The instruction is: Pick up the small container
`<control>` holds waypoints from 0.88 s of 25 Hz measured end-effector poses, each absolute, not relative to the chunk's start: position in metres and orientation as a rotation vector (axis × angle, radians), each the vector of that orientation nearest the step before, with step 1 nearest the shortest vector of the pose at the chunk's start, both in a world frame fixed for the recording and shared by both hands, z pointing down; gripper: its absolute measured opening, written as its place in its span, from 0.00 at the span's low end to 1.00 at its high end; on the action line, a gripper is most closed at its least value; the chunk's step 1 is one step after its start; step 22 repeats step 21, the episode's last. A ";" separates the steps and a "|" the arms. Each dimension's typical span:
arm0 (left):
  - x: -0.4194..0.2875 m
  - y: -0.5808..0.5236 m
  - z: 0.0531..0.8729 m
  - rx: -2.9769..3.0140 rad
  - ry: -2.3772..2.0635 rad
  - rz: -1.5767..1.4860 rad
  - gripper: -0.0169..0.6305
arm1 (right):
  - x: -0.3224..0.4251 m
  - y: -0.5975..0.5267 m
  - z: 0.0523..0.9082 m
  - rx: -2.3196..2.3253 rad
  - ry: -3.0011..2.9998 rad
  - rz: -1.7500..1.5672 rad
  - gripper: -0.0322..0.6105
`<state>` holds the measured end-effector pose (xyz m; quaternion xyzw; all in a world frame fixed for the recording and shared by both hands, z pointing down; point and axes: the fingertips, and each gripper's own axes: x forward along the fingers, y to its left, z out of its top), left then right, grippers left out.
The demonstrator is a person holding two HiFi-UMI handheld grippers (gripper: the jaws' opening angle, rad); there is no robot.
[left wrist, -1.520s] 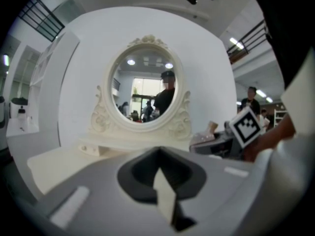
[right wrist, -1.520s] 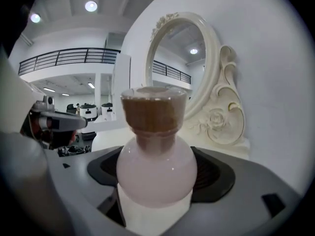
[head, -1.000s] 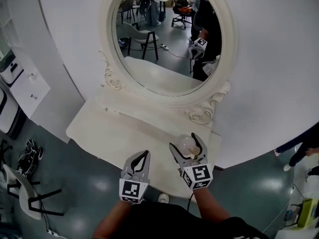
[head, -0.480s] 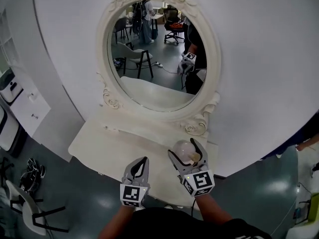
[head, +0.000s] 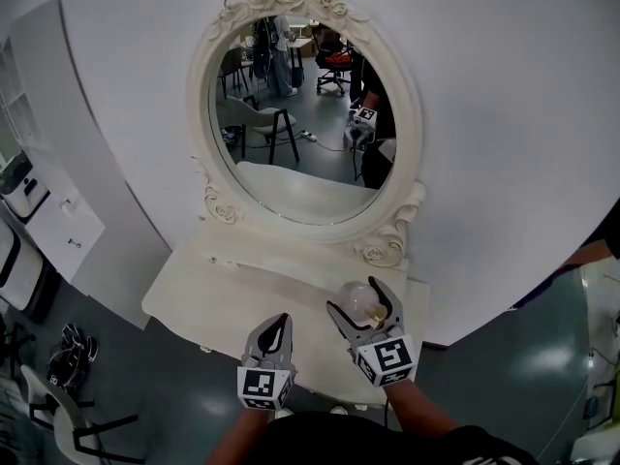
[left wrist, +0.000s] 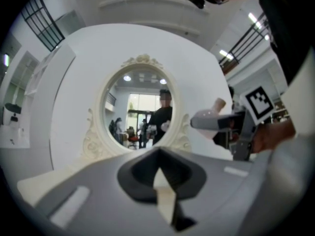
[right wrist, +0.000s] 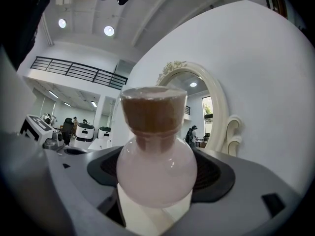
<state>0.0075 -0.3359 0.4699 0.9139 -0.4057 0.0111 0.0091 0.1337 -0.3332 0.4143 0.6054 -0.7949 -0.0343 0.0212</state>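
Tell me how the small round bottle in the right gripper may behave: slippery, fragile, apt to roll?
The bottle has a glossy glass-like bulb: probably slippery and fragile, so the right gripper should squeeze gently. Being round, it would likely roll if laid down.

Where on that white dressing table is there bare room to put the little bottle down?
The tabletop's left half, between the mirror frame and the front edge, is bare. The right end is crowded: the right claw holds the bottle there, with the left claw beside it.

The right tool [head: 357, 296] partly hides the small container [head: 355, 300] (head view).
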 end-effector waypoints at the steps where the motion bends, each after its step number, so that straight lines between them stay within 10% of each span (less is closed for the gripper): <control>1: 0.006 -0.336 0.469 2.849 -1.274 0.032 0.04 | 0.133 -0.333 0.416 1.875 -2.465 -0.101 0.64; 22: -0.008 -0.328 0.466 2.837 -1.296 0.004 0.04 | 0.122 -0.322 0.427 1.841 -2.478 -0.105 0.64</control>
